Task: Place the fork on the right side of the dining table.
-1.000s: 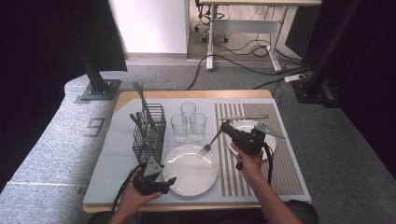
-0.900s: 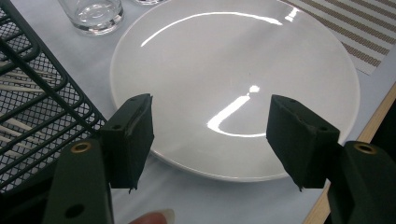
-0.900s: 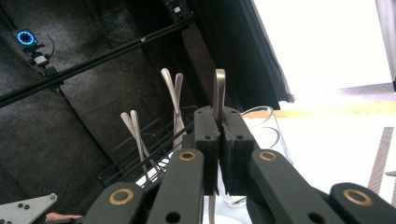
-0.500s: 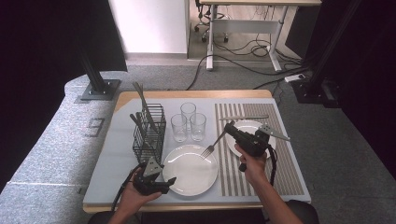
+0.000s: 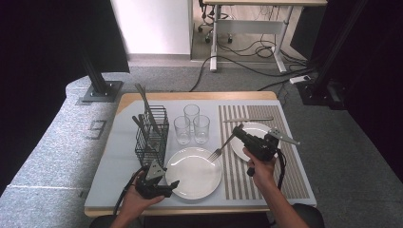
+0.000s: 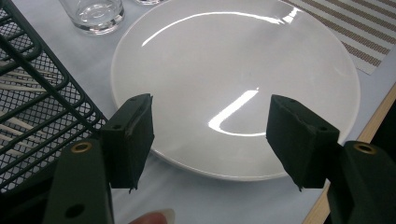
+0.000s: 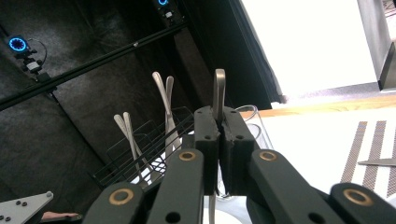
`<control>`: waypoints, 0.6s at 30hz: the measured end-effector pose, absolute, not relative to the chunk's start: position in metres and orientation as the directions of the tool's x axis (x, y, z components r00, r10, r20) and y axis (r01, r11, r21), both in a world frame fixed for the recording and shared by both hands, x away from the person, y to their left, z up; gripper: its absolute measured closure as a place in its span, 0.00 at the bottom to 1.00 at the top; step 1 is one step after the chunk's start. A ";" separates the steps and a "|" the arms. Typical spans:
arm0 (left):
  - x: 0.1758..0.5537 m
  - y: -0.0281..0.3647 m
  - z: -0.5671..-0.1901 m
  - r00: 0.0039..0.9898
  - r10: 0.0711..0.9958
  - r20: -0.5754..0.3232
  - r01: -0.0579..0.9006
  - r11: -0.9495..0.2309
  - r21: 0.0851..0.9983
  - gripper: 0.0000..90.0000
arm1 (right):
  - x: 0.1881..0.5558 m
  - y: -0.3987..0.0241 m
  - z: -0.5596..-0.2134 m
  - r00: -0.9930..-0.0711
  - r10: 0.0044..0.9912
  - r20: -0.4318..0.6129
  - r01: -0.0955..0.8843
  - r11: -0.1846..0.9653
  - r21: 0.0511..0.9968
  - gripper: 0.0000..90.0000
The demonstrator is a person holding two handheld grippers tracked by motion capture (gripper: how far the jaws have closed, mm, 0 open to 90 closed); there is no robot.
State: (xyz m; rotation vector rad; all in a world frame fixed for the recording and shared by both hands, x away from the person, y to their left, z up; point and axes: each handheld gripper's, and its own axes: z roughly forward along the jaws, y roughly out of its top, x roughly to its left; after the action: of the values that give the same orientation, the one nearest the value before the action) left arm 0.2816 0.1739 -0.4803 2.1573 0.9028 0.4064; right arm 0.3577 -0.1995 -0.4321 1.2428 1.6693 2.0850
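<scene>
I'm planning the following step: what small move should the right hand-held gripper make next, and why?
Probably carry the fork left toward the wire basket. The right hand-held gripper is clamped on its handle, tines hanging above the large plate, and other cutlery already stands in that basket.

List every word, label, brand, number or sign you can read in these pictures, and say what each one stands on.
There are none to read: no text, label, brand, number or sign stands on the round white plate, the three clear drinking glasses, the black wire cutlery basket, the metal fork clamped in the right gripper, the striped placemat or the left gripper.
</scene>
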 end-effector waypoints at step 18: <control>0.281 0.175 -0.480 0.703 0.711 0.003 0.472 -0.469 0.746 0.36 | 0.350 -0.210 -0.437 -0.612 0.624 0.486 0.336 -0.352 0.874 0.96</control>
State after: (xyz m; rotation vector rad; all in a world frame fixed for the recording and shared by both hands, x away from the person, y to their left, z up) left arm 0.2812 0.1746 -0.4796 2.1540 0.8979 0.4065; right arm 0.3498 -0.2104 -0.4369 1.2645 1.6528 2.0710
